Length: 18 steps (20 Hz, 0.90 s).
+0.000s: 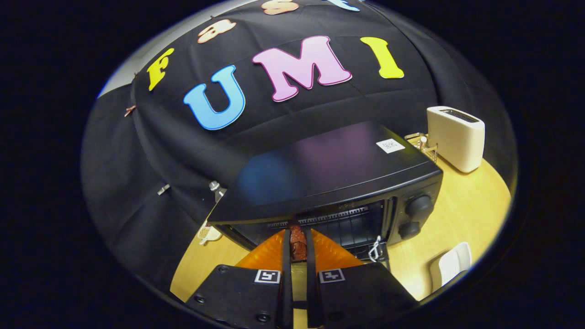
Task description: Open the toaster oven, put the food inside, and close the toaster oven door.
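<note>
A reddish-brown piece of food (298, 243) is held between the orange fingers (269, 256), which are clenched on it from both sides. The food is carried at the mouth of the black toaster oven (329, 173), just in front of the wire rack (338, 224) that is seen inside the open cavity. The oven door appears to be dropped open below the fingers, though most of it is hidden behind them; a white tag or tie (375, 249) is seen near its right end.

Several risks can be judged from here. If the grip is released too early, the food may be dropped on the door or the front lip instead of on the rack, and the door may then be blocked from closing. The cavity's upper edge is close above the fingers, so it may be struck if the food is pushed in too high, and the oven may be shoved back on the wooden counter (461, 210). The two knobs (418, 206) lie to the right of the opening and could be brushed on withdrawal. The white toaster (457, 137) stands well apart and is unlikely to be disturbed.
</note>
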Each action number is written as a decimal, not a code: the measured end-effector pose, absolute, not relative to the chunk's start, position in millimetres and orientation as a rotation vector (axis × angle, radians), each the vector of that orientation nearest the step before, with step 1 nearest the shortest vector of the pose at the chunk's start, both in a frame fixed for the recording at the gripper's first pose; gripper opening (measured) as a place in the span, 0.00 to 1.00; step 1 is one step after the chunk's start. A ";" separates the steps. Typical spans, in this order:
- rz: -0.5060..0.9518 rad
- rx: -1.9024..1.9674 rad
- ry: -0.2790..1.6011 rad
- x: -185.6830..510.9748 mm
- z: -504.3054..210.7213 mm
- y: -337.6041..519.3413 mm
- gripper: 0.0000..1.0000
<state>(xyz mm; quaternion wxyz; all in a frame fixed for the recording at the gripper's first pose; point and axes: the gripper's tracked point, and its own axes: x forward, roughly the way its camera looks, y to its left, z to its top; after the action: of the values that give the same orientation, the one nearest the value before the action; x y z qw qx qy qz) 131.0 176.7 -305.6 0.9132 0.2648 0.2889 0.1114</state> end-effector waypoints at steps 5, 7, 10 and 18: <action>0.226 0.593 0.631 143.3 -331.2 198.0 0.16; 0.193 0.582 0.613 148.8 -332.2 187.6 0.20; 0.143 0.571 0.618 156.7 -338.7 166.9 0.43; 0.104 0.366 0.687 137.0 -357.6 135.7 0.98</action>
<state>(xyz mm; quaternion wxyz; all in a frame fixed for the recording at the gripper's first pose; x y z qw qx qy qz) 137.0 135.7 -357.6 0.9240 0.1783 0.3345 0.0506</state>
